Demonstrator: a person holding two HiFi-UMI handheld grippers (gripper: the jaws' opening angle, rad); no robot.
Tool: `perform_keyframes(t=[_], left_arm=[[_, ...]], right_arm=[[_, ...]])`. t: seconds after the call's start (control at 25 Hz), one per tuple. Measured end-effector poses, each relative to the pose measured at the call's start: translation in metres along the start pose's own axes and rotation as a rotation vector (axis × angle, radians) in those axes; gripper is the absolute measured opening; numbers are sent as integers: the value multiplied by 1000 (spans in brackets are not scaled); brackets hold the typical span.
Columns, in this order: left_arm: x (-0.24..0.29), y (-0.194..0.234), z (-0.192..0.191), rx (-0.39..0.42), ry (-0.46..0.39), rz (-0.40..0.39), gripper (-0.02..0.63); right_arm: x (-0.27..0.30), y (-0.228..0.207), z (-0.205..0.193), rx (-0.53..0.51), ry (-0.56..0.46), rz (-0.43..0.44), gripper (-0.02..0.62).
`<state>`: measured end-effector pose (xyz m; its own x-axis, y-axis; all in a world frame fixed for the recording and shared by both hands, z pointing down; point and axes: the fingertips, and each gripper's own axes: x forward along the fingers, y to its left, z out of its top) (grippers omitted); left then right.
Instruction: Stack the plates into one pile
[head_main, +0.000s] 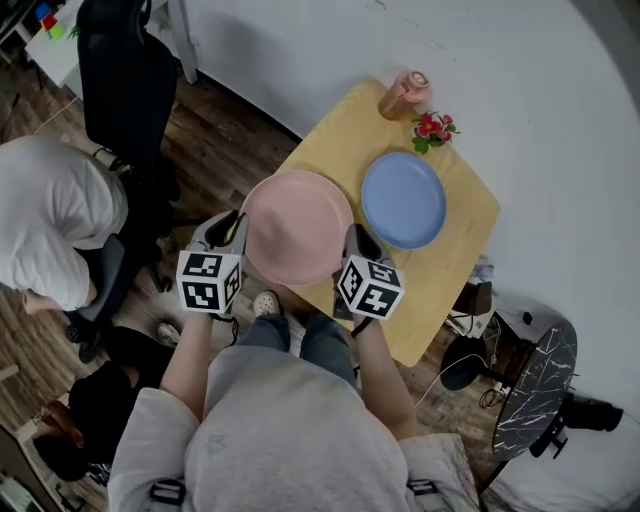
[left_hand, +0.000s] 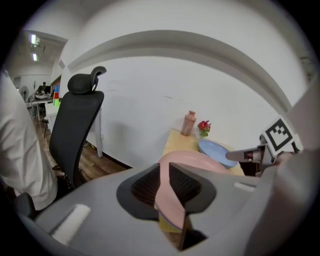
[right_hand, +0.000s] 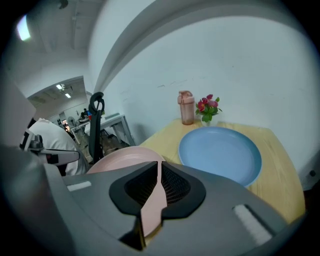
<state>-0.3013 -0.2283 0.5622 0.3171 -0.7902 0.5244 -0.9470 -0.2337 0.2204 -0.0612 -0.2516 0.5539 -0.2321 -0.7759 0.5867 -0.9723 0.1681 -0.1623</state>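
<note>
A pink plate (head_main: 295, 225) is held over the near left part of the small wooden table (head_main: 450, 290), carried from both sides. My left gripper (head_main: 228, 232) is shut on its left rim, and the left gripper view shows the pink rim (left_hand: 200, 162) pinched between the pads at my left gripper (left_hand: 164, 172). My right gripper (head_main: 355, 245) is shut on the plate's right rim; the pink plate (right_hand: 125, 157) runs between the pads of my right gripper (right_hand: 159, 172). A blue plate (head_main: 403, 200) lies flat on the table just right of the pink one, also seen as the blue plate (right_hand: 220, 152).
A pink bottle (head_main: 403, 95) and a small pot of red flowers (head_main: 433, 130) stand at the table's far corner. A black office chair (head_main: 125, 80) and a seated person in white (head_main: 50, 220) are to the left. A dark round side table (head_main: 535, 390) stands at lower right.
</note>
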Motion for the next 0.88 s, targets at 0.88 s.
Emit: perform_keyframes(t=[0.88], left_arm=[[-75,-102,192,189,-565,-100,60]], right_arm=[[-145,-28,164,-56,-596,0,3]])
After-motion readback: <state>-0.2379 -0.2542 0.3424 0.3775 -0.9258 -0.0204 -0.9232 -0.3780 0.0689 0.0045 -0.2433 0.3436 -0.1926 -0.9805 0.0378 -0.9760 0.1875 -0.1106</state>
